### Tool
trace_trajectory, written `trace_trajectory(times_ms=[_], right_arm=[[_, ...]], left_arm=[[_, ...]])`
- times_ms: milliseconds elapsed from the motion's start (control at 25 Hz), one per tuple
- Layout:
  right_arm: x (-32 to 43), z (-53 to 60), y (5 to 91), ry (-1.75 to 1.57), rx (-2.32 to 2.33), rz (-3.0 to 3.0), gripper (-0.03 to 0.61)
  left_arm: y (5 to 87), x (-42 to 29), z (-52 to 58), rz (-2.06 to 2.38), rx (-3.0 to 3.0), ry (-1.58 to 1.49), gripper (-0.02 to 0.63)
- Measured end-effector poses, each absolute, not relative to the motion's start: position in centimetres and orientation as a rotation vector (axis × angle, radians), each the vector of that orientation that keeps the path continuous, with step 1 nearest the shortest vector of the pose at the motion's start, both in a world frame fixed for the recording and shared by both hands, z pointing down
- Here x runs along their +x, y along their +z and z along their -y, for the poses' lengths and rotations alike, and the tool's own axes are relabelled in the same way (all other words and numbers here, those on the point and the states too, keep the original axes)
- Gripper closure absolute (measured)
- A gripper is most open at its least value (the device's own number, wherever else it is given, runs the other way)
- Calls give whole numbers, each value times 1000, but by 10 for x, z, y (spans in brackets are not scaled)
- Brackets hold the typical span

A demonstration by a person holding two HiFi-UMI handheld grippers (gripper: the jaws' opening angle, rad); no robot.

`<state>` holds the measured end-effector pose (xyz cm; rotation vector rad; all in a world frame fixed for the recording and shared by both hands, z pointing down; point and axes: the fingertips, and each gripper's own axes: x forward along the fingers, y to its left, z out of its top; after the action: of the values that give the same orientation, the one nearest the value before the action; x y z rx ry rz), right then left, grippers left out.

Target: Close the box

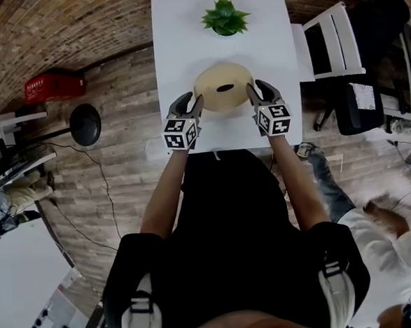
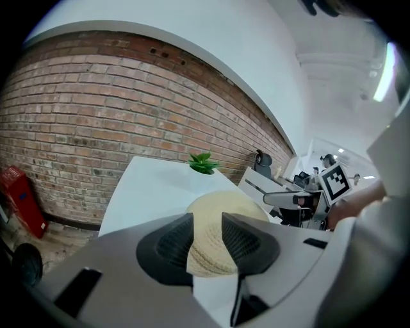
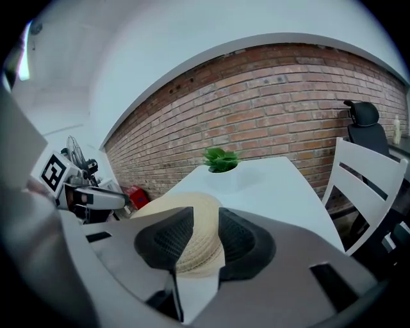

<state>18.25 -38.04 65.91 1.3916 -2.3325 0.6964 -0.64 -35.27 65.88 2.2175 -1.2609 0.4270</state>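
Note:
A round straw-coloured woven box (image 1: 223,81) with a domed lid and a dark spot at its top sits on the white table (image 1: 183,42). My left gripper (image 1: 191,106) is at the box's left side and my right gripper (image 1: 257,94) at its right side, fingertips against the weave. In the left gripper view the box (image 2: 221,205) shows through the narrow gap of the left gripper (image 2: 207,221). The right gripper (image 3: 205,216) frames the box (image 3: 186,206) the same way. Both pairs of jaws stand a little apart; no pad visibly clamps the weave.
A small green plant (image 1: 225,17) in a white pot stands at the table's far end. A white chair (image 1: 334,42) is to the right of the table. On the wooden floor to the left are a red box (image 1: 53,86) and a black round stand (image 1: 85,124). A person (image 1: 372,232) is at the lower right.

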Motion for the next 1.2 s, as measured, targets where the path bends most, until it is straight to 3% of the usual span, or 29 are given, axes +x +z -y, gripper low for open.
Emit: trace_trajectory(times_ms=[240, 560, 1200], right_arm=[[178, 362, 639, 605, 1348, 2390, 580], [166, 339, 612, 474, 1269, 2434, 580], [168, 327, 589, 416, 1236, 2473, 580]], left_arm=[[635, 0, 343, 1244, 2293, 415, 544], [608, 7, 327, 1203, 2392, 418, 589], [574, 15, 321, 1189, 2476, 409, 592]])
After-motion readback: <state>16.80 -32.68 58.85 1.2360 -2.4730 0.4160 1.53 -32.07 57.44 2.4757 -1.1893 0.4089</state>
